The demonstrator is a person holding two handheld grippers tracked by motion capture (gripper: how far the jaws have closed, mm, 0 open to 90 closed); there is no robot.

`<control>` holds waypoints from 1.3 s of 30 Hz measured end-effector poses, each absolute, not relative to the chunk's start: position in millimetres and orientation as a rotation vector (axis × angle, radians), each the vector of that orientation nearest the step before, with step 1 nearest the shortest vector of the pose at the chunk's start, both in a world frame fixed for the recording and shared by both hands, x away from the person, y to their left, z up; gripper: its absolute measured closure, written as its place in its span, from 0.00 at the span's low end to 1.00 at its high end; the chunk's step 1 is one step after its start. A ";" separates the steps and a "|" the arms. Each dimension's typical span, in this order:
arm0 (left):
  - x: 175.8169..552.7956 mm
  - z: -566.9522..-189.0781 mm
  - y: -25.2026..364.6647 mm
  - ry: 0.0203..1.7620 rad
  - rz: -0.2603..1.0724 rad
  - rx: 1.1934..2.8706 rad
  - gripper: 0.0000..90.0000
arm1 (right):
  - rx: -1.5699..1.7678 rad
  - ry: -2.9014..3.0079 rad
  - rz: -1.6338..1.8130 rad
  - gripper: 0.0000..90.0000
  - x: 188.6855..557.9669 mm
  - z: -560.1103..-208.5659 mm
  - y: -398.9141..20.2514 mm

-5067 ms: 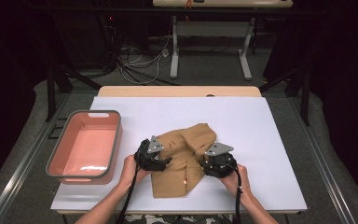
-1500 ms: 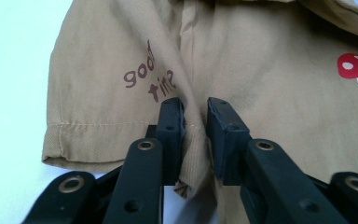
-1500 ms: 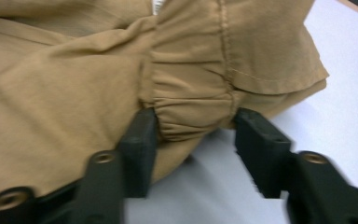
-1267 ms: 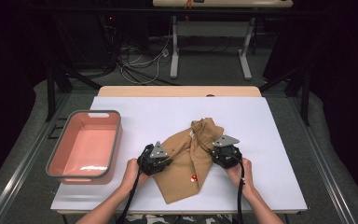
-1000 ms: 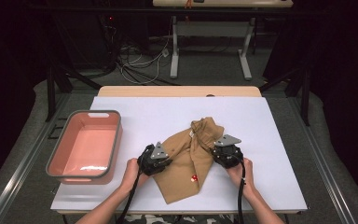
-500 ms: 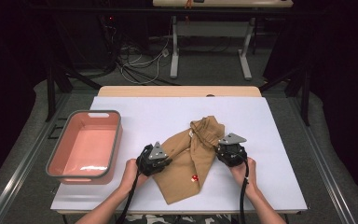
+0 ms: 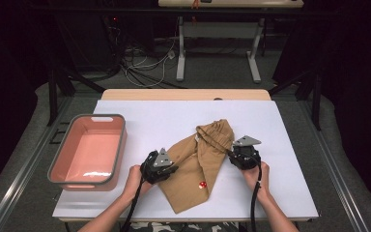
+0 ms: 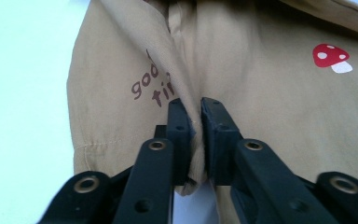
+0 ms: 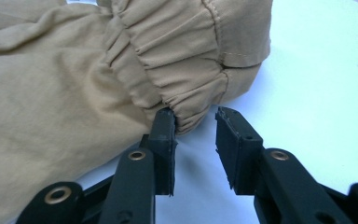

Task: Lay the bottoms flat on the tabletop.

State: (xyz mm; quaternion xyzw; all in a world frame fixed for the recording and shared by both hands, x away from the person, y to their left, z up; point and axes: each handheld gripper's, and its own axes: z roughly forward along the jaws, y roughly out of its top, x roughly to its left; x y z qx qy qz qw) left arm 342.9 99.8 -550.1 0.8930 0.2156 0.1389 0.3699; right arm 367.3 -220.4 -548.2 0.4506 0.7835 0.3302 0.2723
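On the white surface (image 7: 140, 121), seen in the high view, a tan garment (image 7: 198, 164) is laid folded into a long wedge, its gathered waistband toward the far right and its pointed end toward the near edge. A small red mushroom print (image 7: 202, 184) is seen on the cloth near its middle. The left gripper (image 7: 160, 166) is held against the garment's left edge, and the right gripper (image 7: 244, 155) is set at the right side, just beside the waistband. A pink tray (image 7: 118, 145) is placed at the surface's left, well apart from the cloth.

In the left gripper view, a fold of the tan garment (image 8: 242, 65) is seen between the two black jaws, which stand narrow with the cloth pinched in the gap. These jaws have just been opening slightly, yet the fold is gripped by the pads. Brown lettering (image 8: 151, 88) is seen on the cloth just above the jaws, and the mushroom print (image 8: 331, 57) is seen at the upper right.

In the right gripper view, the elastic waistband (image 9: 186, 60) is seen just ahead of the jaws. The jaws have just been opening and stand apart; one pad is touched by the band's lowest gather, the other is clear of the cloth, and nothing is clamped.
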 end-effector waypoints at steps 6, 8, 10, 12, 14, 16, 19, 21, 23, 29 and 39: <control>346.8 -542.6 103.1 0.630 0.396 2.246 0.49 | 1.201 2.135 0.912 0.58 360.1 -541.5 -212.5; 348.9 -540.4 104.5 0.644 0.408 2.233 0.44 | 1.187 2.138 0.927 0.51 356.5 -538.8 -209.0; 351.3 -539.4 105.9 0.666 0.416 2.218 0.41 | 1.178 2.153 0.941 0.47 353.4 -536.7 -204.7; 354.4 -539.3 107.1 0.688 0.424 2.213 0.40 | 1.169 2.181 0.943 0.44 350.1 -534.3 -199.6; 357.4 -538.1 107.3 0.731 0.420 2.209 0.40 | 1.135 2.205 0.952 0.42 347.8 -533.6 -192.5; 358.9 -535.7 108.3 0.742 0.445 2.195 0.40 | 1.119 2.224 0.946 0.41 344.9 -532.5 -185.6; 361.8 -533.7 110.6 0.776 0.467 2.162 0.40 | 1.091 2.248 0.956 0.38 342.2 -532.3 -176.9; 364.4 -534.6 111.5 0.805 0.475 2.173 0.40 | 1.066 2.261 0.965 0.35 340.5 -531.8 -172.6; 368.0 -538.2 113.6 0.840 0.477 2.190 0.41 | 1.048 2.255 0.975 0.34 339.2 -530.8 -170.5; 375.6 -543.7 120.9 0.909 0.458 2.163 0.40 | 1.043 2.303 0.991 0.29 336.7 -531.7 -163.8; 377.3 -538.4 125.8 0.939 0.459 2.118 0.40 | 1.008 2.362 1.006 0.22 331.0 -532.3 -151.2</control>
